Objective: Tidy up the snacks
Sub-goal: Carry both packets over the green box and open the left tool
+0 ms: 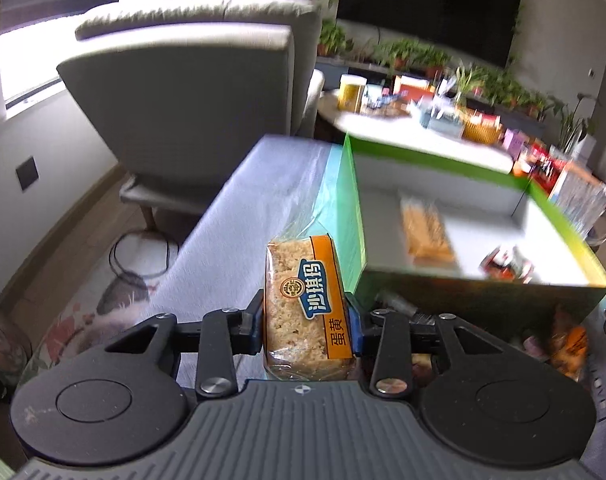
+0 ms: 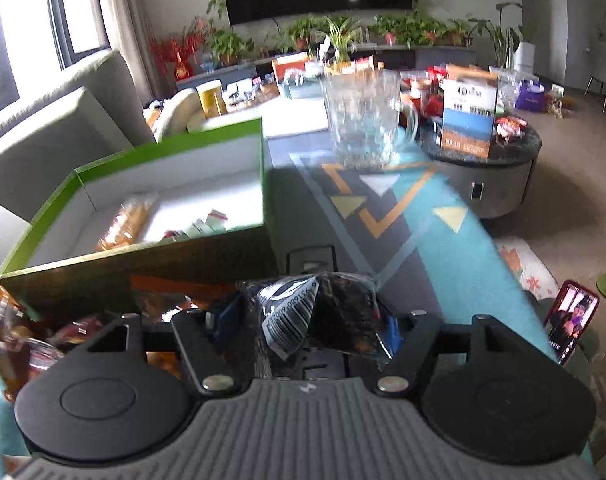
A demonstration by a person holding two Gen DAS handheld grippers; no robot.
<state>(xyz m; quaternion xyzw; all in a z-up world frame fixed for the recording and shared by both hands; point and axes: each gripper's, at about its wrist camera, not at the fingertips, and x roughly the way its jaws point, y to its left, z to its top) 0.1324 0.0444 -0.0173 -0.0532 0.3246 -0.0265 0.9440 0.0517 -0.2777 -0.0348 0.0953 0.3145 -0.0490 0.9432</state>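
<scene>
My left gripper (image 1: 306, 318) is shut on a clear-wrapped rice cake bar (image 1: 299, 300) with an orange label, held upright just left of a green box (image 1: 353, 200). Inside the box lie an orange-wrapped bar (image 1: 425, 232) and a red packet (image 1: 507, 266). My right gripper (image 2: 307, 320) is shut on a dark snack packet (image 2: 323, 316) with a barcode, near the front wall of the green box (image 2: 259, 168). An orange bar (image 2: 127, 220) and small packets (image 2: 207, 224) show inside it. More loose snacks (image 2: 7, 312) lie in front of the box at the left.
A glass mug (image 2: 363, 120) stands on the patterned table cloth (image 2: 383, 208) beyond the right gripper. A phone (image 2: 571, 320) leans at the table's right edge. A grey armchair (image 1: 191, 92) stands left, and a cluttered round table (image 2: 479, 140) with boxes behind.
</scene>
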